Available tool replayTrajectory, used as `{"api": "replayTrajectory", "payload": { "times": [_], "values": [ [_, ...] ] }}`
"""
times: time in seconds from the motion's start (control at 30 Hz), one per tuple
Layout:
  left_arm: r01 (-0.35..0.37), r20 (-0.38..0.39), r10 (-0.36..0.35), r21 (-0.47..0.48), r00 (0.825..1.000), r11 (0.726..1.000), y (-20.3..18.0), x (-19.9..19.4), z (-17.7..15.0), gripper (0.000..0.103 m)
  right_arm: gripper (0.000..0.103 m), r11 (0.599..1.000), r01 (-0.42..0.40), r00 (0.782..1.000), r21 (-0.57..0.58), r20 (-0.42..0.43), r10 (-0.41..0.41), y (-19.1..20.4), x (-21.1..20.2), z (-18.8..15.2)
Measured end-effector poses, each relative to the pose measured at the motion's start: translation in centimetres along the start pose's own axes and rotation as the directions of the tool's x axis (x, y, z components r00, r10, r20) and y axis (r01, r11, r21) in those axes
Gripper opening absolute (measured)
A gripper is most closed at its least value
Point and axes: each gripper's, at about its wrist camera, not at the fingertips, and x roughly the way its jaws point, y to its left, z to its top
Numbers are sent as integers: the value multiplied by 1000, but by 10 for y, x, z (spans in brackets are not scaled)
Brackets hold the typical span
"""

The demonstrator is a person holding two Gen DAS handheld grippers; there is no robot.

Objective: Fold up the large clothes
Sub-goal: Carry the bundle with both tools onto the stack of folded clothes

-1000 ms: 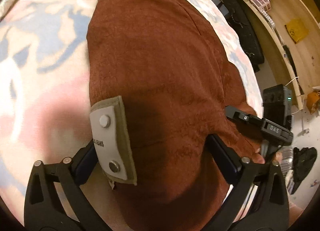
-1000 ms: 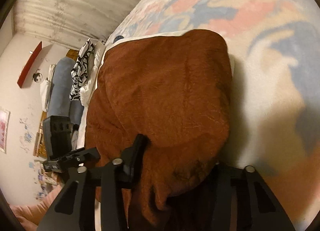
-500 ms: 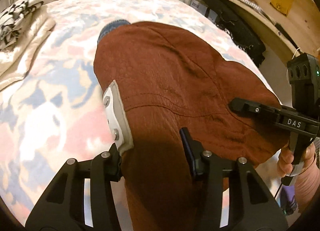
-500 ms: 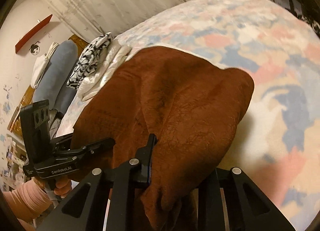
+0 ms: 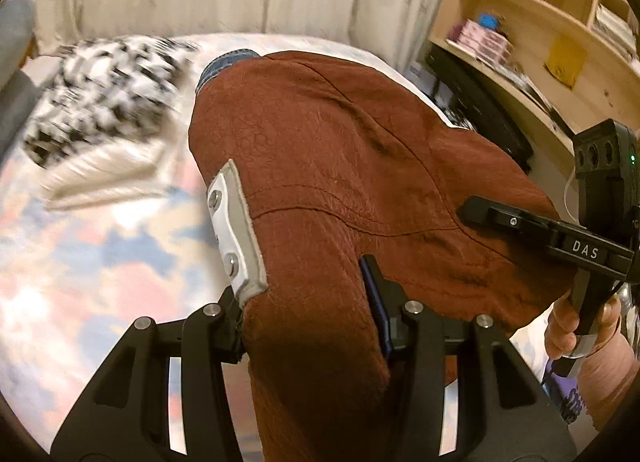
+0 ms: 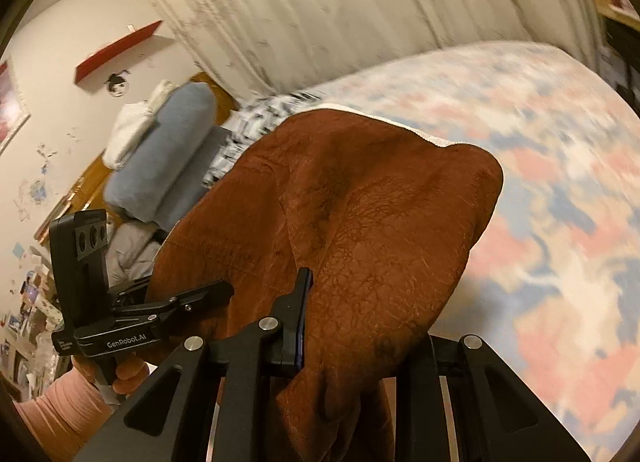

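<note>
A large rust-brown garment (image 5: pixel 360 150) with a grey riveted patch (image 5: pixel 236 234) hangs lifted above the bed. My left gripper (image 5: pixel 306 314) is shut on the garment's near edge beside the patch, with the cloth bunched between its fingers. My right gripper (image 6: pixel 360 326) is shut on another part of the same edge; its right finger is hidden under the cloth (image 6: pixel 380 222). In the left wrist view the right gripper (image 5: pixel 476 214) bites the edge at the right. The right wrist view has the left gripper (image 6: pixel 216 290) at the left. The far end still rests on the bed.
The bed (image 5: pixel 80 242) has a pastel pink and blue cover. A black-and-white folded garment (image 5: pixel 108 94) lies at its far side, blue denim (image 5: pixel 224 62) peeks from under the brown cloth. Wooden shelves (image 5: pixel 540 42) stand at the right, blue-grey pillows (image 6: pixel 168 142) and a curtain behind.
Both grippers rose and tilted up, lifting the garment's near edge off the bed. The left jaws went from wide open around the cloth to closed on it; the right jaws tightened.
</note>
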Motion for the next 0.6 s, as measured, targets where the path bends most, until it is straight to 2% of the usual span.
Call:
{"api": "replayTrajectory", "payload": {
  "times": [0.13, 0.27, 0.43, 0.6],
  "values": [
    [-54, 38, 54, 7, 998, 998, 62, -41, 47, 44, 19, 999, -46, 998, -20, 31, 46, 65, 36, 53],
    [-99, 74, 97, 16, 993, 995, 132, -66, 110, 44, 19, 996, -76, 995, -50, 68, 79, 123, 80, 110],
    [-151, 117, 147, 21, 982, 988, 220, -67, 186, 44, 19, 992, -98, 989, -81, 105, 107, 180, 161, 190],
    [-204, 160, 199, 18, 967, 979, 304, -34, 245, 44, 19, 991, -115, 983, -71, 134, 124, 203, 258, 255]
  ]
}}
